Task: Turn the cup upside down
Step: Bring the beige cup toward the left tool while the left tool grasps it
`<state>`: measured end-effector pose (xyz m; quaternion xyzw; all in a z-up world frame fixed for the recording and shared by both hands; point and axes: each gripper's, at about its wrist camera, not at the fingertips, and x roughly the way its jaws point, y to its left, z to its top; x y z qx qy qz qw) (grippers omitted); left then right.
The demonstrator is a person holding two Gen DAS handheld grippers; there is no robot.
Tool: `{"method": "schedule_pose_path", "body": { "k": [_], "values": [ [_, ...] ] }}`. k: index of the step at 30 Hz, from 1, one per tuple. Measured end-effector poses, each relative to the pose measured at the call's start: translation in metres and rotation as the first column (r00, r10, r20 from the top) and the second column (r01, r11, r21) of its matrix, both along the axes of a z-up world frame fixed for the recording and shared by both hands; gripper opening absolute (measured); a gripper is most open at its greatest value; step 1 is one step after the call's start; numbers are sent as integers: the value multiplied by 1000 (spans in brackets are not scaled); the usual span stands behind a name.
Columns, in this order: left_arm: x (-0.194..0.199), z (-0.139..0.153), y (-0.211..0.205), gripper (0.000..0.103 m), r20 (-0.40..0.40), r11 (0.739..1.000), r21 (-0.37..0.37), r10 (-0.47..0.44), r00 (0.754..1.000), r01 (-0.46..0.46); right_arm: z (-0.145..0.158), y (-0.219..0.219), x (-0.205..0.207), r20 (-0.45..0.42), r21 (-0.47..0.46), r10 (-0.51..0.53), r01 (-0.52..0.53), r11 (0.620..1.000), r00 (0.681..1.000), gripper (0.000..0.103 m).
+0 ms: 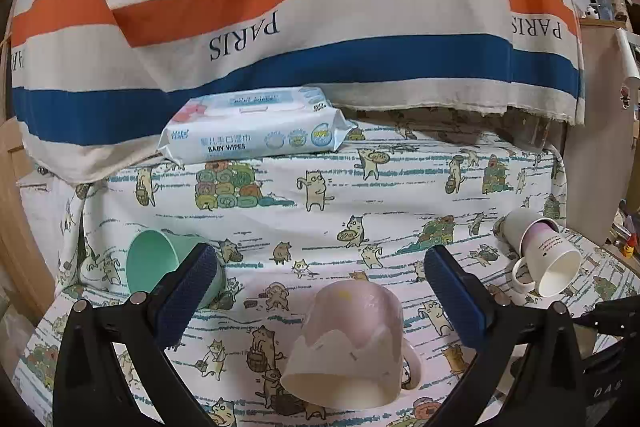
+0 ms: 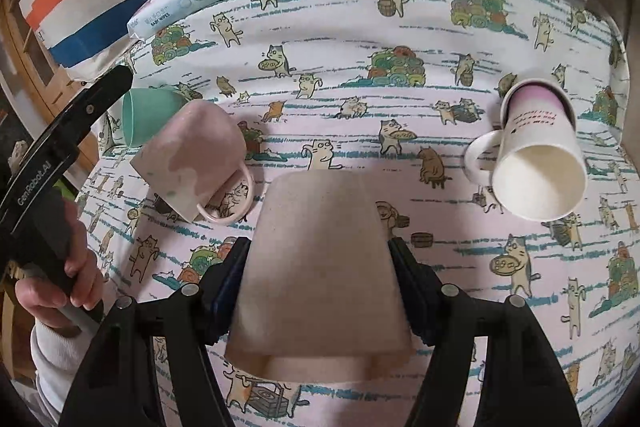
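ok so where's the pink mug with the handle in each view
Left wrist view: the pink mug lies on its side at bottom centre, between the open fingers of the left gripper.
Right wrist view: it lies at centre left, left of the beige cup held by the right gripper.
Shared landmark: the green cup just beyond it.

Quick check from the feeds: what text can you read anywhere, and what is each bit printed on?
"PARIS": striped cloth, printed twice.
"HERMES": same cloth's top edge, faint.
"BABY WIPES": wipes pack; its Chinese line is too small to read.
"GenRobot.AI": left gripper's body.
White cup: small script, unreadable.
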<state>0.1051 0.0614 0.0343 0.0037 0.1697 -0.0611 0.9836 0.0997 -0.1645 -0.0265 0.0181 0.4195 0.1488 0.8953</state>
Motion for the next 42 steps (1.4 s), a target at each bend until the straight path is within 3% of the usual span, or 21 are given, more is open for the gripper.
{"method": "schedule_pose_path", "body": {
  "k": [5,8,11,17,21,24,26,31,33,35,38,42],
  "values": [
    [0,-1,1,103,-17,1000,-13,-7,1000,7,-6,10,-3,24,-57,9,-7,998,1000,70],
    [-1,-2,-2,103,-12,1000,5,-9,1000,9,-4,9,-8,64,-39,23,-21,999,998,71],
    [-2,-4,-7,103,-13,1000,20,-17,1000,17,7,1,-20,155,-24,20,-17,1000,988,86],
    [-5,-5,-13,103,-6,999,33,-24,1000,24,35,-44,-54,409,10,-69,71,997,910,89],
    [-22,4,-13,103,74,998,51,17,997,-21,41,-77,-64,489,37,-131,130,991,863,92],
    [-46,22,-12,103,144,1000,7,7,990,-8,39,-100,-69,525,29,-158,168,985,836,100],
    [-58,36,-15,103,151,1000,-14,9,988,-7,38,-114,-72,549,36,-181,193,981,816,103],
    [-61,56,-52,103,35,999,30,-33,999,31,34,-137,-81,579,55,-225,238,970,784,103],
    [-57,57,-71,103,-46,997,76,-3,999,6,30,-142,-84,593,55,-231,247,967,771,103],
    [-51,54,-85,103,-139,998,51,-25,990,33,27,-142,-85,599,33,-238,273,961,765,103],
    [-33,40,-99,103,-318,997,-48,-77,945,65,25,-139,-90,618,30,-244,287,957,747,103],
    [-7,12,-120,103,-477,995,-95,-81,875,40,22,-137,-91,597,6,-225,276,961,770,103]
  ]
}}
